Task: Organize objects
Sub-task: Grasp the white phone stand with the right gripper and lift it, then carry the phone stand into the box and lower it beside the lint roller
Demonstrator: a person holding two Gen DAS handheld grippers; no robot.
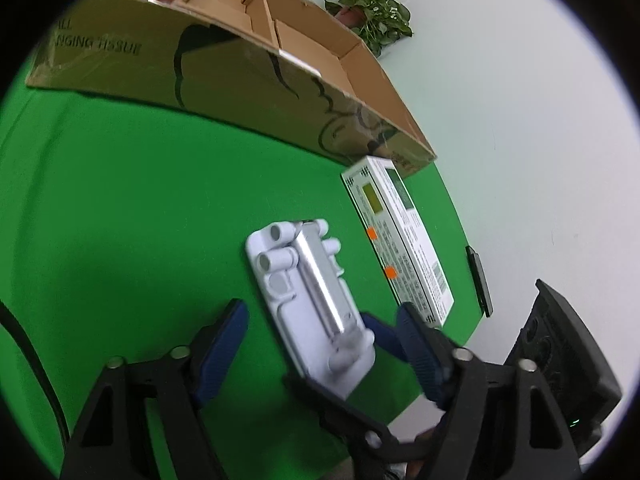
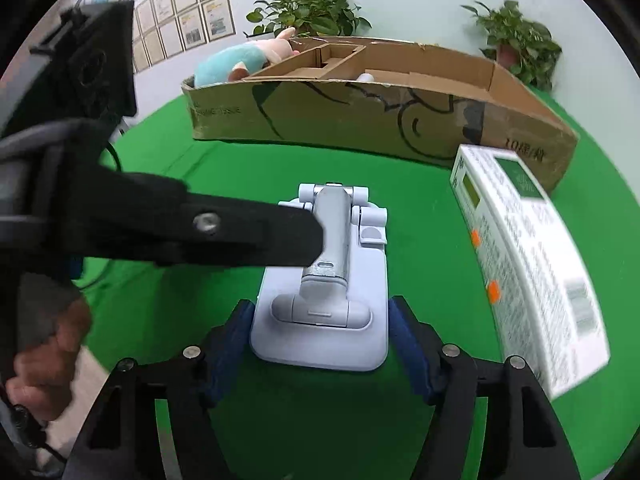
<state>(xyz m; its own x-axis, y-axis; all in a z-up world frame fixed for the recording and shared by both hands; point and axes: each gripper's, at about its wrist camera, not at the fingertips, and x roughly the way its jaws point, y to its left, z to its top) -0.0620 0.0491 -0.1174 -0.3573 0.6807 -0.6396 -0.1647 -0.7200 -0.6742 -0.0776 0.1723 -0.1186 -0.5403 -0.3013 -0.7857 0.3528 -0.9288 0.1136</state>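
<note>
A pale folded phone stand (image 2: 324, 296) with a silver arm lies on the green cloth. My right gripper (image 2: 320, 332) has its blue pads against both sides of the stand's near end and is shut on it. In the left wrist view the stand (image 1: 308, 300) lies between the open blue fingers of my left gripper (image 1: 320, 332), and the right gripper's fingers hold its near end. The left gripper's black finger (image 2: 240, 236) reaches across the stand's silver arm in the right wrist view. A brown cardboard box (image 2: 380, 120) stands behind.
A white printed carton (image 2: 528, 264) lies to the right of the stand, also in the left wrist view (image 1: 400, 240). A plush toy (image 2: 240, 60) leans at the box's left end. Potted plants (image 2: 308, 12) stand by the wall. The table edge (image 1: 460, 240) is at the right.
</note>
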